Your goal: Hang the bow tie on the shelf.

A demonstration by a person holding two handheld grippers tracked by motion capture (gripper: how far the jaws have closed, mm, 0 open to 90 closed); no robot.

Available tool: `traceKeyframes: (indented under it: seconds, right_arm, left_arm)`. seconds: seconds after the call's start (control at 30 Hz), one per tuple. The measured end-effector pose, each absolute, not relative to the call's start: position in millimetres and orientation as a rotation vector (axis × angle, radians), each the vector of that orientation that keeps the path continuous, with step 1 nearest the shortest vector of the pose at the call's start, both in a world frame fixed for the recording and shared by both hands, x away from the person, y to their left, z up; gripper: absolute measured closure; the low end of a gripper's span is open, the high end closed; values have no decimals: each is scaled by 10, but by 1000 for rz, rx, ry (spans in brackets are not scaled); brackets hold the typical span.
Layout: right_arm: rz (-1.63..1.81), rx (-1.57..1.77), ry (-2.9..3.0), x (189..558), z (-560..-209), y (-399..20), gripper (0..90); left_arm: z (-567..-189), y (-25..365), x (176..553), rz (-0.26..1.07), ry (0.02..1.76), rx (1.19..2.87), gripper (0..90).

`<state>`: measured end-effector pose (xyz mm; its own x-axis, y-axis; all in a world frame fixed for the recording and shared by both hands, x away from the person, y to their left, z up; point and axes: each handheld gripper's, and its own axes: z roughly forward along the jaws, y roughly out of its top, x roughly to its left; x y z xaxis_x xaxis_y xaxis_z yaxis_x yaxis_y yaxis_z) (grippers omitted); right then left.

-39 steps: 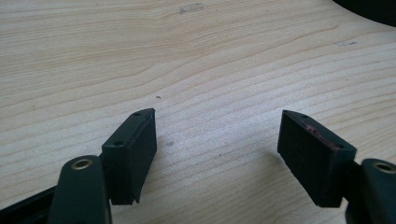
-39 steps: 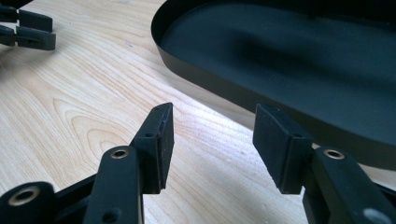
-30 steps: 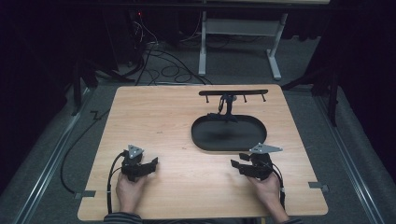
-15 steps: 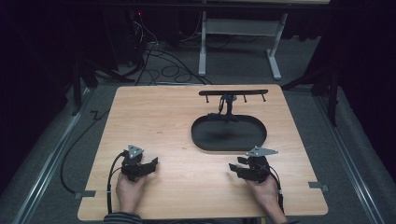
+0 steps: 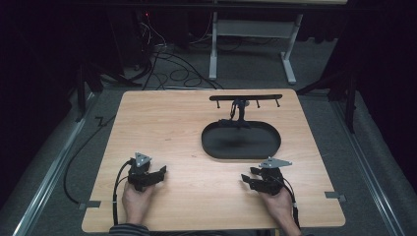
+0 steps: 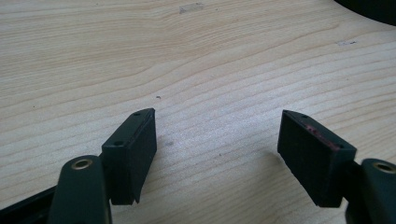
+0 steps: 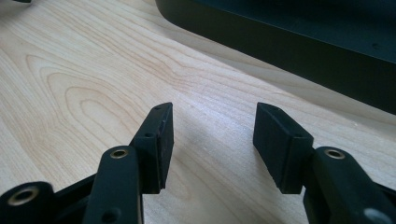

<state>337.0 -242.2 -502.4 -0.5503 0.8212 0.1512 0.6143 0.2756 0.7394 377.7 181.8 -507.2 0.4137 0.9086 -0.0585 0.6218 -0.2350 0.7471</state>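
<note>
Person at the near edge of the wooden worktop [image 5: 167,123], a gripper in each hand, both resting low on the wood. Left gripper [image 5: 156,173] sits near the front-left, jaws spread wide w/ nothing between them, just bare wood grain under them in the left gripper view [image 6: 217,135]. Right gripper [image 5: 248,178] sits front-right, jaws also parted & empty, pointing toward the left; in the right gripper view [image 7: 212,135] the wall of the black oval tray [image 7: 299,42] runs close ahead. Tray [image 5: 209,147] lies right of centre on the worktop, looks empty, apart from both grippers. Behind it a small black stand w/ a crossbar [image 5: 246,97] & pegs. Cables [image 5: 162,64] on the floor beyond the worktop
</note>
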Motion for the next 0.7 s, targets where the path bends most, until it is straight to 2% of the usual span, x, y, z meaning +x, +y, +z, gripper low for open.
traceKeyframes:
  seconds: [0.7]
  right_arm:
    - [995, 1177, 2304, 3305, -5026, -2283, 444]
  left_arm:
    - [-5074, 1826, 3775, 503, 1294, 1952, 288]
